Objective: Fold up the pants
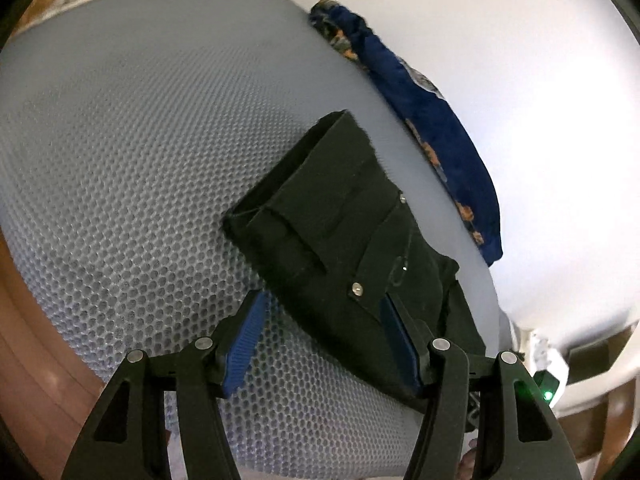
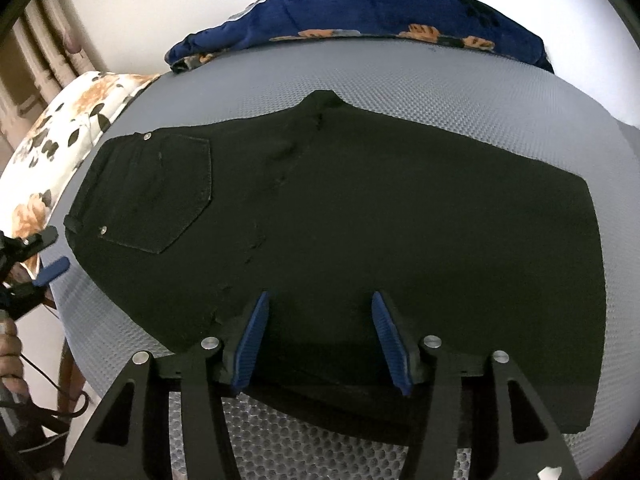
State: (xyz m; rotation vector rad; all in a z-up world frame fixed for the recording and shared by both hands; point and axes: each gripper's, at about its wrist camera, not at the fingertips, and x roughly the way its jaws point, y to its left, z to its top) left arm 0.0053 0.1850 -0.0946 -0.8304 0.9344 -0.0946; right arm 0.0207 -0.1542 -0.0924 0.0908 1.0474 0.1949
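- Where the left wrist camera looks down, the black pants (image 1: 344, 216) lie ahead and to the right of the left gripper (image 1: 320, 316), their waistband end nearest it. The tongs are spread, pinching nothing; one blue pad (image 1: 394, 334) sits at the cloth's edge and the other is off the cloth, over bare grey mat (image 1: 120, 168).
- The blue floral cushion (image 1: 420, 120) crowds the far side; open mat lies to the left.
- From the right wrist camera, the pants' long axis runs left to right across the mat, pocket (image 2: 168, 192) at the left.
- The right gripper (image 2: 318, 306) hovers spread over the near long edge, gripping nothing; it seems best placed for the middle, with the left gripper by the waistband.
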